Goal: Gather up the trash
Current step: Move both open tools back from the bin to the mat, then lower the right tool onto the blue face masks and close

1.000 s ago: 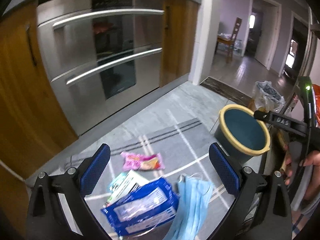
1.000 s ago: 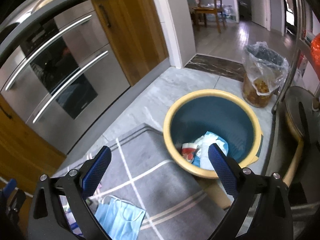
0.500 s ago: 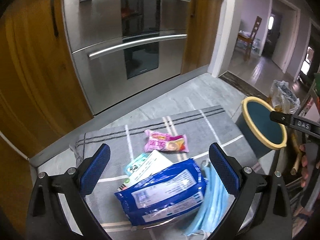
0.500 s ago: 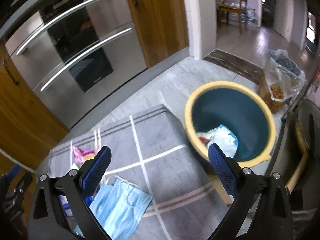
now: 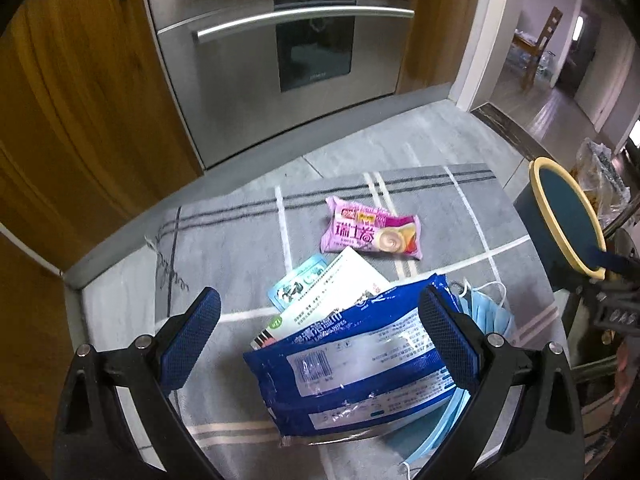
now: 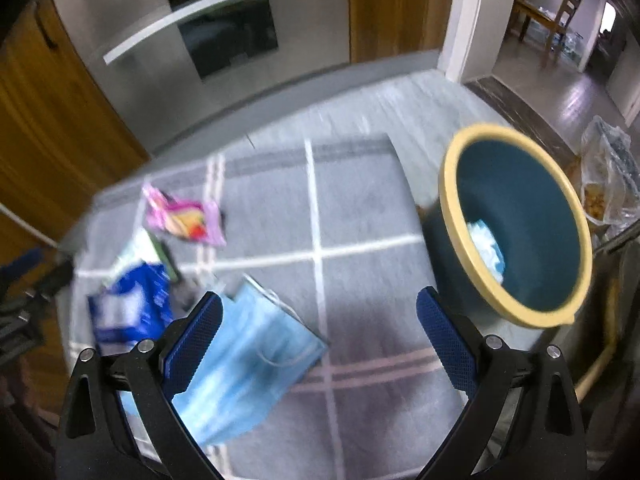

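Note:
On a grey rug [image 5: 224, 240] lie a blue wipes pack [image 5: 360, 368], a white and teal leaflet [image 5: 320, 296], a pink snack wrapper [image 5: 372, 228] and blue face masks [image 5: 492, 316]. My left gripper [image 5: 320, 336] hangs open just above the wipes pack, holding nothing. My right gripper [image 6: 318, 336] is open over the rug, its left finger above the face masks [image 6: 256, 360]. The blue bin with a yellow rim [image 6: 516, 224] stands to the right and holds crumpled white and blue trash [image 6: 486, 248]. The wipes pack [image 6: 132, 308] and wrapper [image 6: 184, 220] look blurred there.
A steel oven [image 5: 280, 60] with bar handles stands between wooden cabinets [image 5: 72, 100] behind the rug. A clear plastic bag [image 6: 612, 176] of waste sits beyond the bin. A doorway at the right opens on a room with a wooden chair [image 5: 540, 48].
Both grippers have swung left and tilted down toward the litter. The bin has slid to the right edge of both views, and the wipes pack now fills the space between my left fingers.

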The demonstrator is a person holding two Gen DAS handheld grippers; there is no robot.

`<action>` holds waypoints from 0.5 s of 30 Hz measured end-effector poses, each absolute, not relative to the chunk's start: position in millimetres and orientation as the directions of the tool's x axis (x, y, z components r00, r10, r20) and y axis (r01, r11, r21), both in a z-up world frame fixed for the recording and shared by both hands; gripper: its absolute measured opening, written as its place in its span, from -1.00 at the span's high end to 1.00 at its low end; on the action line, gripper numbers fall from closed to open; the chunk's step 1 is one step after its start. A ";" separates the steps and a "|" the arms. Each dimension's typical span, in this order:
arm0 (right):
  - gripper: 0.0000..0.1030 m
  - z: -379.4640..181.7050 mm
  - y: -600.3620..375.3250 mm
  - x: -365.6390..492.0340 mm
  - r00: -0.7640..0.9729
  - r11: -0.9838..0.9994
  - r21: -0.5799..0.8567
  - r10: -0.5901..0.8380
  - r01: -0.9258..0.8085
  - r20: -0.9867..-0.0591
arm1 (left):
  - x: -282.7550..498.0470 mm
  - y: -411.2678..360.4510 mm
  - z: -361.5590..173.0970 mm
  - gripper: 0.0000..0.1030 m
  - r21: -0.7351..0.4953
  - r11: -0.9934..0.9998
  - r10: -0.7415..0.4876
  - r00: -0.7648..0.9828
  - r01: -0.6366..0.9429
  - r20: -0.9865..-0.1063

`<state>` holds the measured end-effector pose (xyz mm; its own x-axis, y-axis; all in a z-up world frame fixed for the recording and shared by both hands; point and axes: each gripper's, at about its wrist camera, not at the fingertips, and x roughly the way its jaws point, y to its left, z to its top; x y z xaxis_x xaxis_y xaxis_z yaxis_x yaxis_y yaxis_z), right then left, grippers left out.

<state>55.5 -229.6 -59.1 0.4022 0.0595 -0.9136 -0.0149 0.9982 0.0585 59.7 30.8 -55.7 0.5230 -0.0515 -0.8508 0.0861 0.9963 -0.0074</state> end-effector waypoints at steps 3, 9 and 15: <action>-0.86 -75.0 -227.6 55.4 0.339 0.998 0.060 0.061 -0.014 -0.939 | 59.4 30.7 -56.2 -0.89 -0.009 0.996 -0.054 0.526 0.087 -0.849; -0.73 -91.0 -219.5 59.5 0.299 0.991 0.127 0.131 -0.034 -0.945 | 58.3 25.9 -55.1 -0.89 0.000 0.994 -0.059 0.531 0.110 -0.845; 0.09 -123.2 -215.6 73.0 0.192 0.984 0.179 0.176 -0.003 -0.965 | 54.7 26.9 -54.6 -0.89 0.012 0.993 -0.054 0.536 0.119 -0.842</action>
<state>73.0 -215.6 -123.2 0.1920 0.1764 -0.9654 -0.0025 0.9838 0.1793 54.7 26.9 -54.6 0.5361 -0.0543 -0.8424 0.1188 0.9929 0.0116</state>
